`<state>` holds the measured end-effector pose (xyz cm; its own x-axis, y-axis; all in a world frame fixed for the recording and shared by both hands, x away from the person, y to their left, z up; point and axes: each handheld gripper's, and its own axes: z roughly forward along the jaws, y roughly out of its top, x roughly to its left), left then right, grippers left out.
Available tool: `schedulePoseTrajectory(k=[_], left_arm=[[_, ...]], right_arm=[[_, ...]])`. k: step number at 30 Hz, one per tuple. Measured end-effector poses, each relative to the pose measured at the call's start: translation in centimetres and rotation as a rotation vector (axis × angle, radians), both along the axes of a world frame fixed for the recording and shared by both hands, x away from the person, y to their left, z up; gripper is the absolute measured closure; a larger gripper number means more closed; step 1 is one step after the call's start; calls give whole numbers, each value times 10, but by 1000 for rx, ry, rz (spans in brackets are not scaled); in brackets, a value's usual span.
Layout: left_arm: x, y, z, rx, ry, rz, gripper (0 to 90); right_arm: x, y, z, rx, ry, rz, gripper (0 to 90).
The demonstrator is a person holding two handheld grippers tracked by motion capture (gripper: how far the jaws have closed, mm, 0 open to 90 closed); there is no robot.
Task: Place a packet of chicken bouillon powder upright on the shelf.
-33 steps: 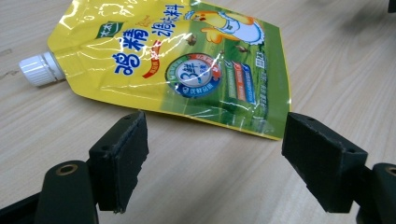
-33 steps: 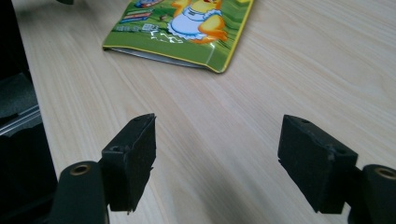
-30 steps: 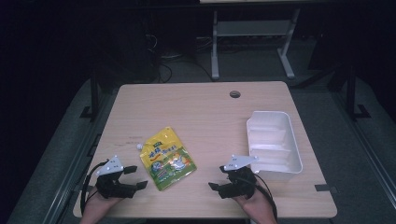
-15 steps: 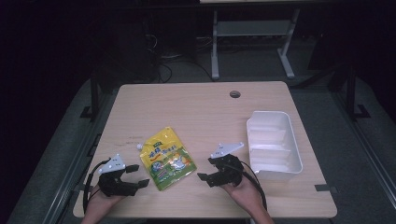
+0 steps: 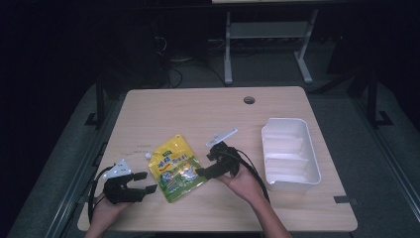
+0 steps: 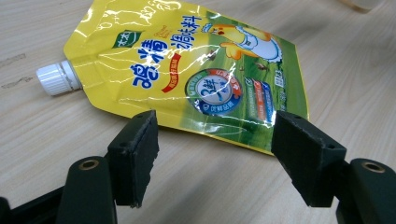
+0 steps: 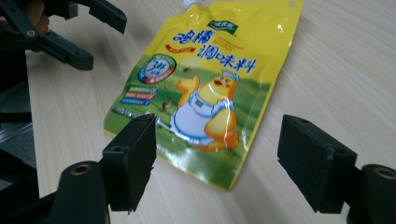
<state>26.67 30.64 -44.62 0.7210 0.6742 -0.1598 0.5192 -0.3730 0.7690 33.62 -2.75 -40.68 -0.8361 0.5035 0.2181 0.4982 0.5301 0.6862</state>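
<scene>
The yellow pouch (image 5: 176,167) lies flat at lower centre of the table (image 5: 198,109). The right gripper (image 5: 205,166), jaws wide, approaches its edge; next it must close there. The left gripper (image 5: 143,182) waits wide.

The high view looks forward and down on the whole table (image 5: 277,208) from afar. Each gripper view sits low and close, facing along its jaws from opposite sides. All three share the pouch (image 5: 176,167) (image 6: 196,74) (image 7: 205,88).
</scene>
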Motion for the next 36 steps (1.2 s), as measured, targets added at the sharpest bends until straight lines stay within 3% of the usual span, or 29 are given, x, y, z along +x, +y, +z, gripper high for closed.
schedulePoseTrajectory(k=[6,10,25,36], left_arm=[[3,-5,2,-15,5,-5,360],[5,-10,6,-20,-17,-10,383],[9,-23,3,43,-2,-23,510],[12,-21,4,36,2,-16,638]], right_arm=[[17,16,7,-8,10,14,255],[25,22,9,-26,11,16,255],[64,55,14,-72,36,37,250],[87,78,17,-105,47,47,251]])
